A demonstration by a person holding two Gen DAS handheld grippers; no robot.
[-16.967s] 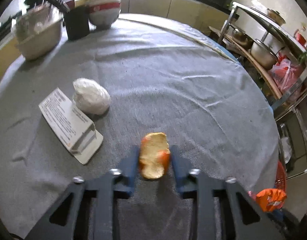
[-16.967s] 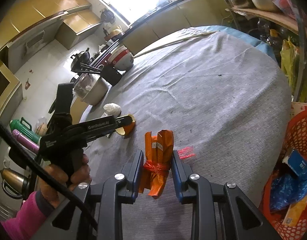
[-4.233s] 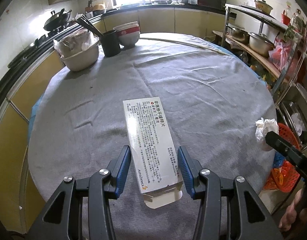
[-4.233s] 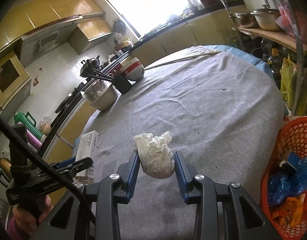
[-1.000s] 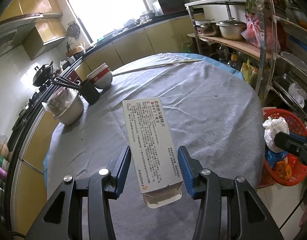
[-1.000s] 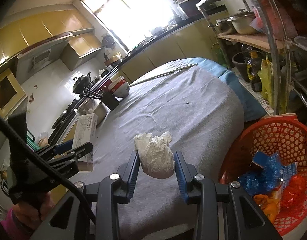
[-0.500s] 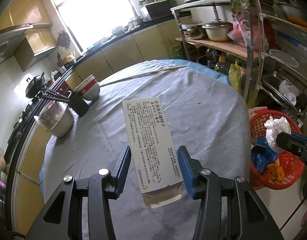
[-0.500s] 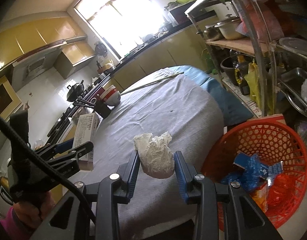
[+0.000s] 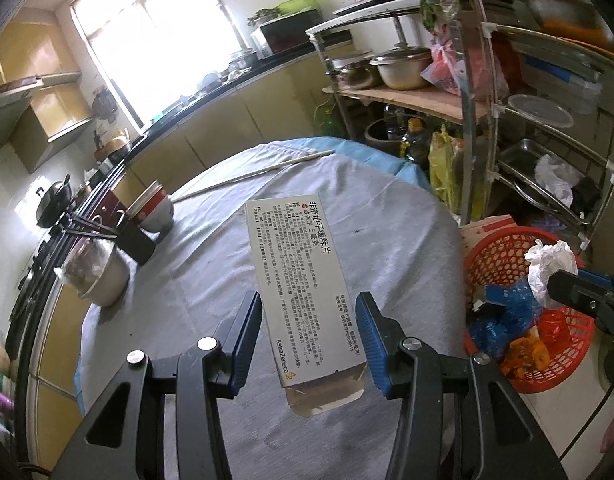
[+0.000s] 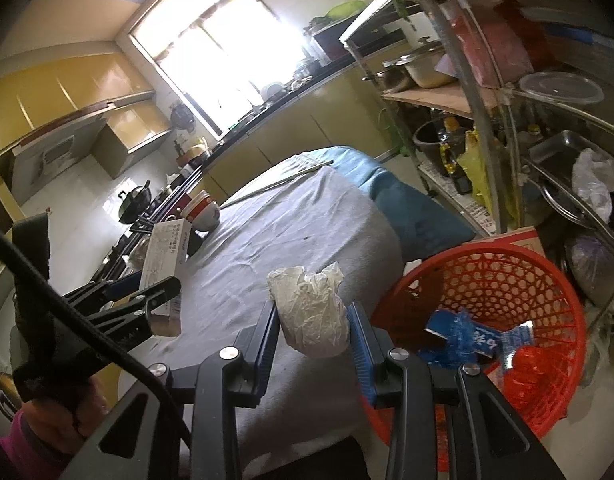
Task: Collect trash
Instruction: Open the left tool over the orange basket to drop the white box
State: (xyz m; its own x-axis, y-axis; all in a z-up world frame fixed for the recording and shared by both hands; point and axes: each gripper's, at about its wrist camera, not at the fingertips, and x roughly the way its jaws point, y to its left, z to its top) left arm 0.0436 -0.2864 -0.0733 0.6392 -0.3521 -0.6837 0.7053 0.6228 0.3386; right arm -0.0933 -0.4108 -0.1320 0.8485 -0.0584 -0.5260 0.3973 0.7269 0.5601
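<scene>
While both hand-held grippers grip, left [image 9: 309, 334] white printed carton [image 9: 303, 284], right [image 10: 311, 334] crumpled tissue [image 10: 311, 316]

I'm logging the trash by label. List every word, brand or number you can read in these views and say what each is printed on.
"AstraZeneca": near end of the white medicine box held in the left hand-held gripper.
"非洛地平缓释片": large heading on the same box.
"5 毫克": beside that heading, only roughly legible.
Fine print on the box: too small to read.
White characters on the blue wrapper in the red basket: too blurred to read.
</scene>
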